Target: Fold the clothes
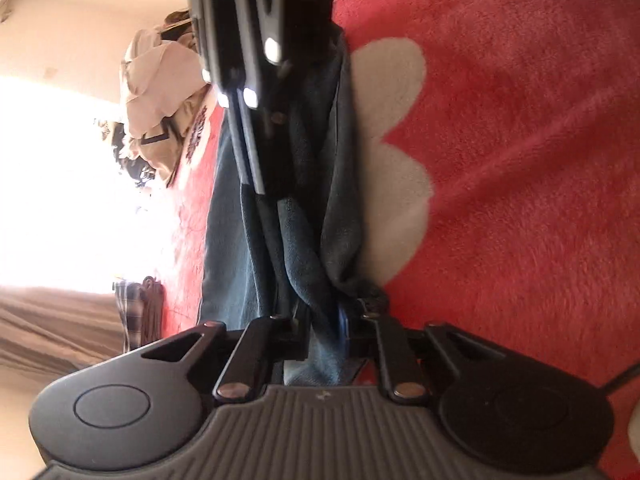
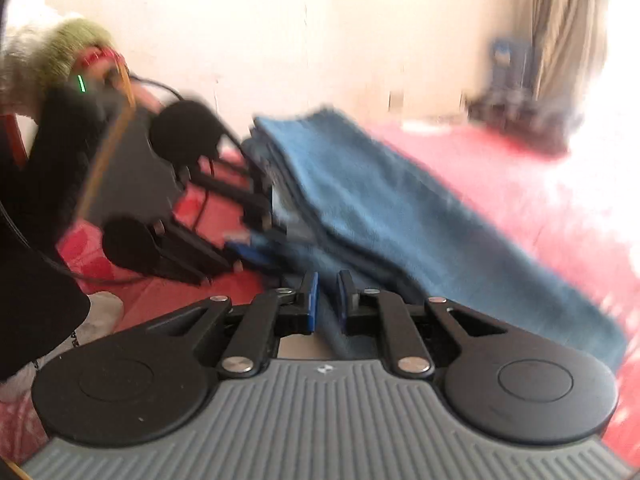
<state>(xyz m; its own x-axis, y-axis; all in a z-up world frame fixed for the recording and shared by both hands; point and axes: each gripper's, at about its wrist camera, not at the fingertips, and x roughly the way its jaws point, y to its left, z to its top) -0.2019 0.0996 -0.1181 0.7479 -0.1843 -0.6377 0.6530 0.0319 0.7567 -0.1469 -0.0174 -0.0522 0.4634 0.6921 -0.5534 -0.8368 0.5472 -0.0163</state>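
The left gripper (image 1: 326, 322) was rolled onto its side, and a gathered fold of blue denim jeans (image 1: 304, 240) ran straight between its nearly closed jaws, the cloth bunched and pinched there. Ahead of it the jeans stretched away across a red fleece blanket (image 1: 520, 160) patterned with a white flower shape (image 1: 394, 112), which lay just beside the denim. Further ahead, the right gripper (image 1: 260, 190) came in from the far end, its dark body over the jeans, with a heap of pale clothes (image 1: 160, 92) well beyond it. From the right wrist view, the right gripper (image 2: 327, 300) had its blue-padded jaws set only narrowly apart, with a fold of the jeans (image 2: 360, 200) lying in the gap; whether the pads actually pressed on the cloth could not be told through the blur. The folded denim lay in a long layered band ahead and to the right of that gripper on the red blanket (image 2: 500, 184). Ahead and to its left, the left gripper (image 2: 260, 236) met the near edge of the jeans, carried by a person's arm in a green knitted sleeve (image 2: 68, 48).
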